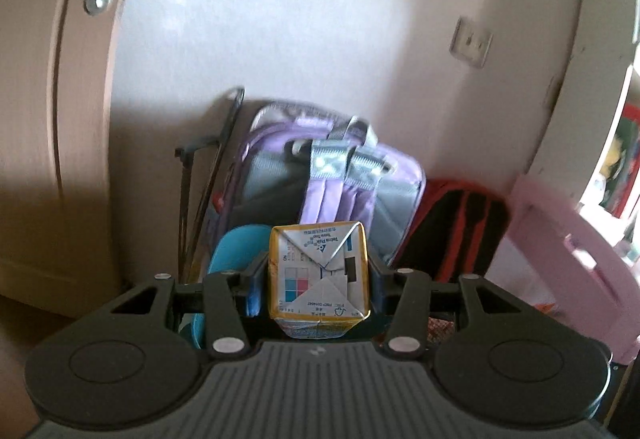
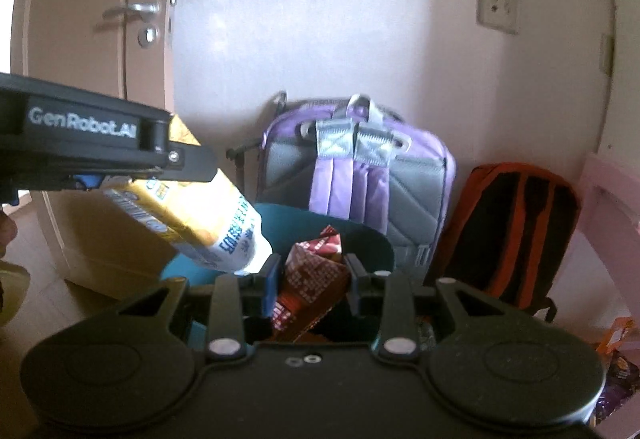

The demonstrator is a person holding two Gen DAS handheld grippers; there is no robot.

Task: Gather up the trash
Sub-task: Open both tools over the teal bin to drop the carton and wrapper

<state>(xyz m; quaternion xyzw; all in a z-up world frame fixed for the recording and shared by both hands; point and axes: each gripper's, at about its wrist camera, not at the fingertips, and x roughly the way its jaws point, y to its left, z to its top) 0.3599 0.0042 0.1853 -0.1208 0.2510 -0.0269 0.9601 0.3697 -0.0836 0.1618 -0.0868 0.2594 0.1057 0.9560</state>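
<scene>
While the door (image 2: 100, 39) stands at far left, the left gripper (image 1: 318, 279) is clamped on a yellow drink carton (image 1: 319, 273), held above the teal bin (image 2: 360, 235). Next, the right gripper (image 2: 312, 279) grips a crumpled brown wrapper (image 2: 314, 279). Behind stand a purple backpack (image 2: 400, 175), then an orange-and-black backpack (image 2: 508, 223).
</scene>
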